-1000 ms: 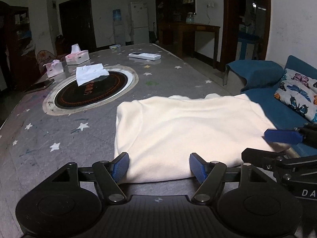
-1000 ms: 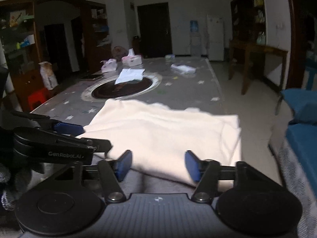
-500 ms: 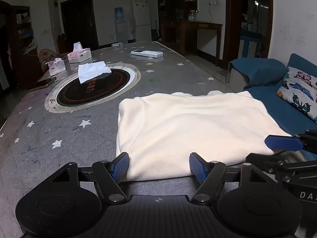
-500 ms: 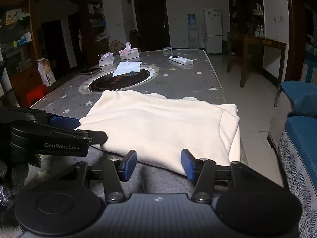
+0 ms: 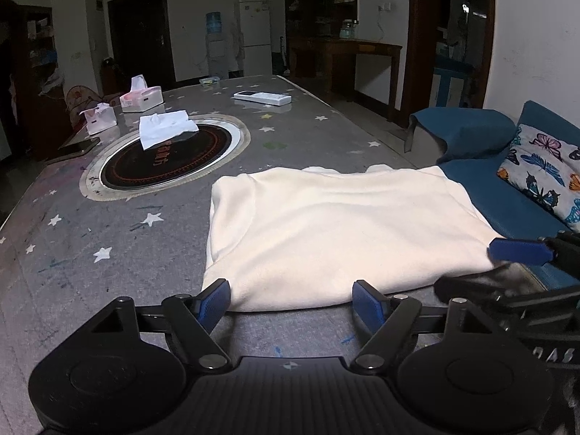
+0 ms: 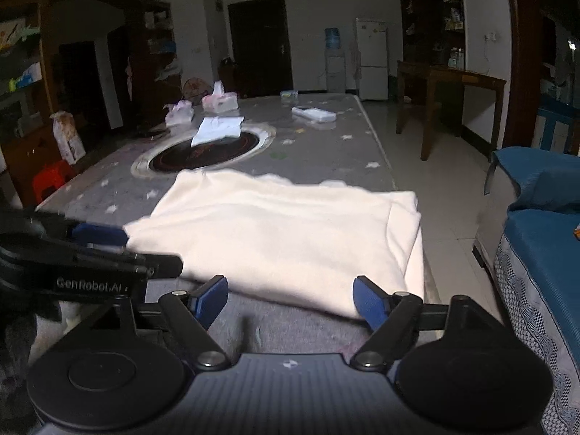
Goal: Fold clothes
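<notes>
Both grippers sit at the near hem of the cream fleece garment (image 5: 337,232), which lies flat and already folded into a rectangle on the near right part of the grey star-print table (image 5: 108,235), right edge at the table's edge.

Left gripper (image 5: 291,299): jaws wide and opening further. Near hem sits between the blue pads; they aren't pressing on it, nothing held.

Right gripper (image 6: 290,297): same story, jaws wide and opening, hem between the pads, no grip. Its right pad is by the garment's near right corner.

My read: lining up to grab the near hem for the next fold, away from us.

To do it well:
- push both pad pairs further over the hem so they catch all layers, not just the top one
- close both together, lift level, carry the near edge to the far edge, match corners
- watch the right side: cloth there is at the table edge and could slip off

Further back: round black inset hob with metal ring (image 5: 165,157), white tissue pack (image 5: 165,130) lying on it, two pink tissue boxes (image 5: 141,98) beyond left, white remote (image 5: 262,98) far right.
</notes>
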`<state>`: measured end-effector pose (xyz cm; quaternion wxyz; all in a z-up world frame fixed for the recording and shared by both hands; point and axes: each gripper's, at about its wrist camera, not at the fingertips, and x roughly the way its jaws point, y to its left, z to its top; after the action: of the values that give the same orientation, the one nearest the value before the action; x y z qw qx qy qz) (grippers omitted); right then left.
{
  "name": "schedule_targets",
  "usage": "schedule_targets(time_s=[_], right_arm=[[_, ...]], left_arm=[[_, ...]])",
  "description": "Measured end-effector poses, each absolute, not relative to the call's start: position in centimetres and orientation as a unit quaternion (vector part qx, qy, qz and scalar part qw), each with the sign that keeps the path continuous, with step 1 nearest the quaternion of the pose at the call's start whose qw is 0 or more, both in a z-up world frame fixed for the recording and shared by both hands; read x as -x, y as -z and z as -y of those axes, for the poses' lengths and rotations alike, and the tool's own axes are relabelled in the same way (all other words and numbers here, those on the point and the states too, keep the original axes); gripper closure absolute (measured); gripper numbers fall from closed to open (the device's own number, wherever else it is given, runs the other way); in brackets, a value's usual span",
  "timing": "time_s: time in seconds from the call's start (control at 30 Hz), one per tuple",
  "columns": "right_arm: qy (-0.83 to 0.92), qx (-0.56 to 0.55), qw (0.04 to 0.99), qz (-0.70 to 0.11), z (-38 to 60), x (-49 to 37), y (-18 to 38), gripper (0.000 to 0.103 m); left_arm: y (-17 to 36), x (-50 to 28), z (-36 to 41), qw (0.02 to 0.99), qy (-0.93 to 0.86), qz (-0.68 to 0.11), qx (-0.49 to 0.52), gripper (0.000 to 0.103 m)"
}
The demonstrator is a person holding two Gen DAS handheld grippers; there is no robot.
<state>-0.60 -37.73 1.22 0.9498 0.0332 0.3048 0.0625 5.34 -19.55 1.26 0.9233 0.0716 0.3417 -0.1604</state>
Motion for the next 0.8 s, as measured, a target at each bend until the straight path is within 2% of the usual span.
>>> schedule_targets(time_s=[0.27, 0.5, 0.8], right_arm=[[-0.062, -0.016, 0.949, -0.308, 37.6, -2.2, -1.5, 0.022], [-0.067, -0.004, 0.937, -0.343, 37.8, -4.0, 0.3, 0.02], [-0.089, 0.015, 0.937, -0.336, 37.4, -6.3, -2.4, 0.02]], left_arm=[[-1.4, -6.4, 18.9, 0.927, 0.14, -0.34, -0.067, 0.026], [-0.4, -7.7, 17.8, 0.922, 0.122, -0.364, -0.058, 0.025], [-0.1, -8.0, 17.3, 0.918, 0.127, -0.373, -0.049, 0.025]])
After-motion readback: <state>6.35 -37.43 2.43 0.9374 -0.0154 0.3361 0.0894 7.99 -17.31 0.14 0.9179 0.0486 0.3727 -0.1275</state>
